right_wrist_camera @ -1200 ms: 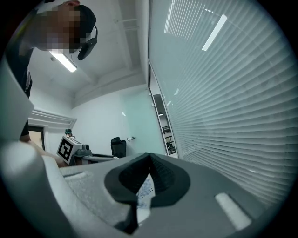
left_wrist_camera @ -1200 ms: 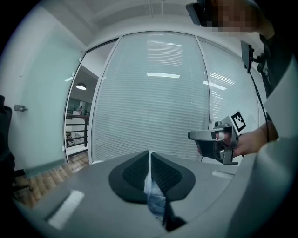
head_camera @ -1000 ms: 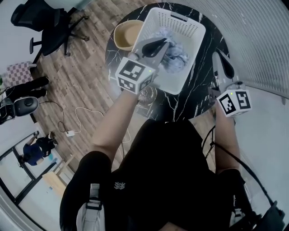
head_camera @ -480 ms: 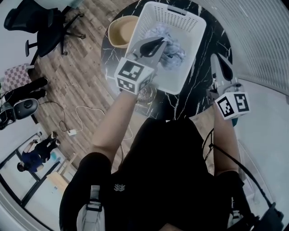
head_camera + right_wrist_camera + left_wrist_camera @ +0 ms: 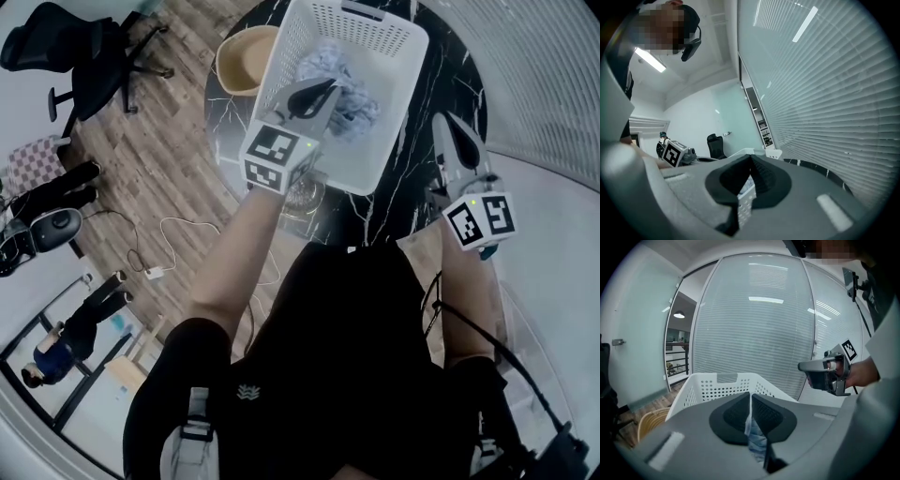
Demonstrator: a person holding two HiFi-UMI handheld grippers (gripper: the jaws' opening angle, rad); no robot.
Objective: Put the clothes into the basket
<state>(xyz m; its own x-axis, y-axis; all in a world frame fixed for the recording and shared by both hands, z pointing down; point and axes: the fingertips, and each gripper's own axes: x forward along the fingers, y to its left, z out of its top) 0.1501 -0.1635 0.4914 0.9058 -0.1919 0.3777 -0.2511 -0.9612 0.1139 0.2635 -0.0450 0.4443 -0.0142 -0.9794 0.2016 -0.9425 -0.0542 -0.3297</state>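
Observation:
A white perforated basket (image 5: 397,39) stands on the round black marble table (image 5: 412,178) with a crumpled blue-grey heap of clothes (image 5: 361,101) inside. My left gripper (image 5: 330,89) hangs over the basket's near-left part, shut on a light blue cloth (image 5: 754,437) that droops from between its pads. In the left gripper view (image 5: 750,397) the basket's far rim (image 5: 717,383) rises beyond the jaws. My right gripper (image 5: 450,127) hovers over the table just right of the basket, shut with nothing in it. The basket's side (image 5: 746,199) shows below its jaws in the right gripper view (image 5: 751,159).
A tan wicker bowl (image 5: 236,58) sits on the table left of the basket. A small glassy object (image 5: 305,195) stands at the table's near edge. A black office chair (image 5: 70,47) and cables lie on the wood floor. A blinds-covered glass wall (image 5: 553,84) curves along the right.
Both grippers keep nearly the same places, the left still gripping cloth over the basket. The view has shifted slightly, and a person at the far left has walked across the floor.

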